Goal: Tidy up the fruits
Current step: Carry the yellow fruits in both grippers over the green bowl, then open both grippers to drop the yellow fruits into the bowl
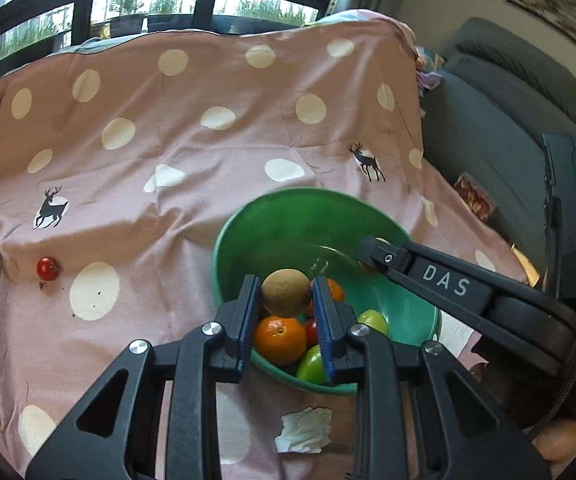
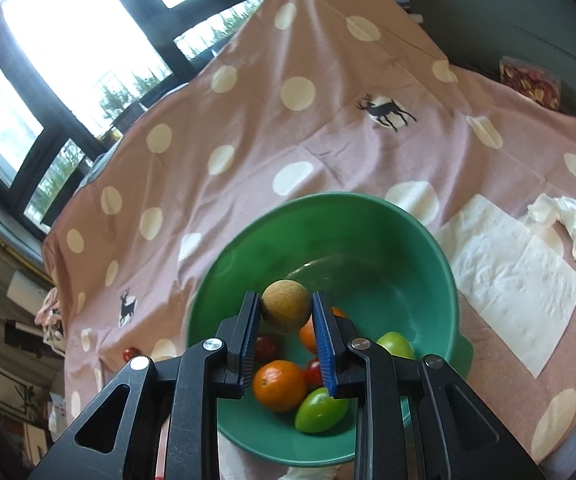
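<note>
A green bowl [image 1: 288,220] [image 2: 328,220] sits on a pink dotted cloth and holds oranges [image 1: 280,340] [image 2: 280,384], green fruits [image 1: 312,364] [image 2: 320,410] and small red fruits. My left gripper [image 1: 286,294] is shut on a round brown fruit [image 1: 286,292] above the bowl. My right gripper [image 2: 286,312] is shut on a round brown fruit [image 2: 286,310] above the bowl. In the left wrist view the right gripper's finger [image 1: 380,256] reaches over the bowl's right rim. A red cherry tomato [image 1: 48,268] [image 2: 131,353] lies on the cloth left of the bowl.
A crumpled tissue [image 1: 304,430] lies in front of the bowl. Flat and crumpled paper towels [image 2: 516,276] lie to its right. A grey sofa [image 1: 500,120] with a snack packet [image 1: 474,196] stands at the right. Windows are behind the table.
</note>
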`<action>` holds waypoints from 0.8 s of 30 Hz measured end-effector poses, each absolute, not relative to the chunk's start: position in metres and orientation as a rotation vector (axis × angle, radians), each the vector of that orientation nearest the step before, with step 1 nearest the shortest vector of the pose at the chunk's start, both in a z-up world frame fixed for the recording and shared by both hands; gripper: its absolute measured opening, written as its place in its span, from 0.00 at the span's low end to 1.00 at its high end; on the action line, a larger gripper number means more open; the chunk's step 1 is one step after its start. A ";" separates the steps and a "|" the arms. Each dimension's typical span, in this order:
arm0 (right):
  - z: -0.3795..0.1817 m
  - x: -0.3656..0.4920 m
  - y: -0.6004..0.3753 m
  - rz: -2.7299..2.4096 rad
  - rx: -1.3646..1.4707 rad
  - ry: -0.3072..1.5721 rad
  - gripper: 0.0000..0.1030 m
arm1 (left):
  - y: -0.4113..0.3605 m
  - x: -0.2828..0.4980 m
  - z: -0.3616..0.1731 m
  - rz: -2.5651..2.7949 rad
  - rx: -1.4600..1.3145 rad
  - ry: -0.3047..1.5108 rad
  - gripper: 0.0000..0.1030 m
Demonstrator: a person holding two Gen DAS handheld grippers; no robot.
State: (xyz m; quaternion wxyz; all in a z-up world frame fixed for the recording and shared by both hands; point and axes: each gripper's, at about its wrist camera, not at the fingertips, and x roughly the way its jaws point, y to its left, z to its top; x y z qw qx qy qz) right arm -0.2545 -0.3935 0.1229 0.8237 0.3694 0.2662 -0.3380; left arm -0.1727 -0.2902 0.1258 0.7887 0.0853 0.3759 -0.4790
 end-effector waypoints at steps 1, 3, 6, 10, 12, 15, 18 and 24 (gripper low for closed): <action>0.121 -0.256 -0.396 -0.717 0.790 0.568 0.27 | -0.295 -0.174 0.123 -1.032 0.197 0.818 0.26; 0.117 -0.261 -0.401 -0.718 0.808 0.568 0.27 | -0.299 -0.177 0.120 -1.041 0.205 0.831 0.26; 0.111 -0.267 -0.408 -0.742 0.826 0.584 0.27 | -0.307 -0.180 0.115 -1.053 0.229 0.852 0.26; 0.105 -0.272 -0.414 -0.749 0.850 0.594 0.27 | -0.316 -0.186 0.109 -1.087 0.259 0.874 0.26; 0.104 -0.273 -0.415 -0.761 0.847 0.601 0.27 | -0.319 -0.187 0.107 -1.092 0.262 0.881 0.26; 0.102 -0.276 -0.418 -0.774 0.849 0.608 0.27 | -0.322 -0.186 0.102 -1.097 0.266 0.901 0.26; 0.099 -0.277 -0.420 -0.784 0.857 0.621 0.27 | -0.324 -0.185 0.098 -1.095 0.271 0.915 0.26; 0.097 -0.277 -0.421 -0.791 0.858 0.633 0.27 | -0.325 -0.184 0.093 -1.102 0.268 0.944 0.26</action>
